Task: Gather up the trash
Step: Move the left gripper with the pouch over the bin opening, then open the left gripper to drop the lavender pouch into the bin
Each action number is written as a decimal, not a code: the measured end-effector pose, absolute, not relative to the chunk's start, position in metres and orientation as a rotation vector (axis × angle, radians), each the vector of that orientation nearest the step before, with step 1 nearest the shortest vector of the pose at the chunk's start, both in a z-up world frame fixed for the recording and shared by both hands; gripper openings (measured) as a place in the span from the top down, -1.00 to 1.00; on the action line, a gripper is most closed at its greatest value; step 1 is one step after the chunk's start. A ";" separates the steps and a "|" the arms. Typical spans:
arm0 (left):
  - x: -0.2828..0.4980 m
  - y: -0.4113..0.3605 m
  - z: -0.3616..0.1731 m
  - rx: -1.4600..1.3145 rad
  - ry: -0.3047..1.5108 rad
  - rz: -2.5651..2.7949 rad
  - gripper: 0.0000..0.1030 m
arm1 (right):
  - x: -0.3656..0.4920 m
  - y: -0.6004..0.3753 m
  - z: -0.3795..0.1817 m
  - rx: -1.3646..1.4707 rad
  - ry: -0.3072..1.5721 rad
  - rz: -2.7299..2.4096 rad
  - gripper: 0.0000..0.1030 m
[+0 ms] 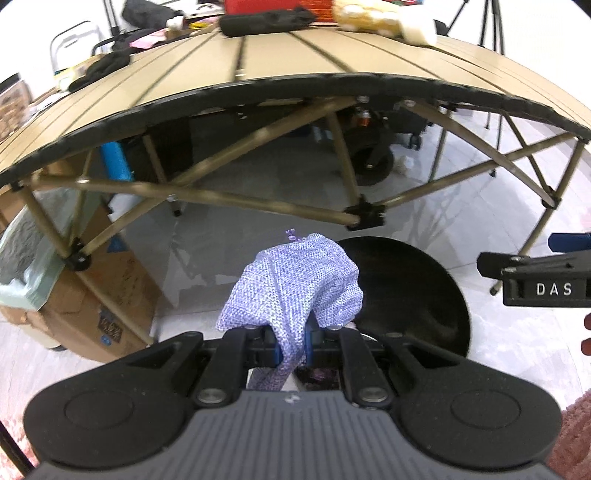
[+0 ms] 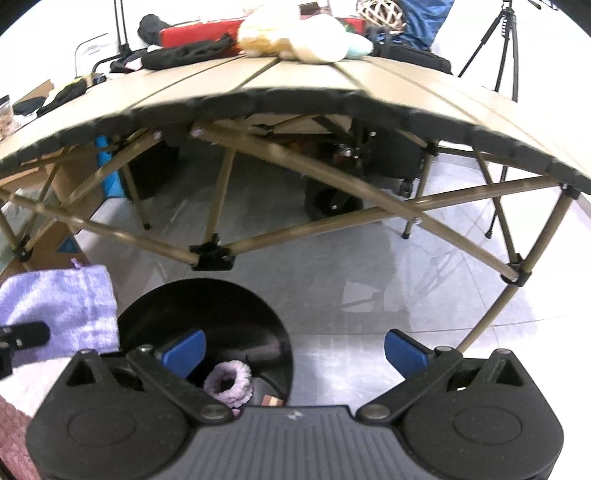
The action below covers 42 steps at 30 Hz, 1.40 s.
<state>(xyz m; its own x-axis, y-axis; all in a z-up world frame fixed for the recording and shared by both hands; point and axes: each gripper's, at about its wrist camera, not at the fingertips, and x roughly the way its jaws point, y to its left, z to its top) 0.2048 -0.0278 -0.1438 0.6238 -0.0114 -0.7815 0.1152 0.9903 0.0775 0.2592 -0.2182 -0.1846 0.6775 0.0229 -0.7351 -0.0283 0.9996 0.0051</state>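
while our left tool (image 1: pixel 291 347) clenches a lilac woven pouch (image 1: pixel 295 280) above the near rim of the black bin (image 1: pixel 424 288), our right tool (image 2: pixel 295 347) hangs released, its blue pads apart, over the bin, where a lilac scrunchie (image 2: pixel 229 382) lies just under its left pad.

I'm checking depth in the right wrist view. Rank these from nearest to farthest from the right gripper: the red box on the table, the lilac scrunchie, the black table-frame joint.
1. Lilac scrunchie, inside the black bin, just below the right gripper.
2. Black table-frame joint, under the table ahead.
3. Red box, at the table's far edge.
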 end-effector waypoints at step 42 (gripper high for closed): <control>0.249 -0.104 -0.200 0.208 1.074 -0.128 -0.75 | 0.249 -0.287 -0.183 0.130 0.852 -0.130 -1.00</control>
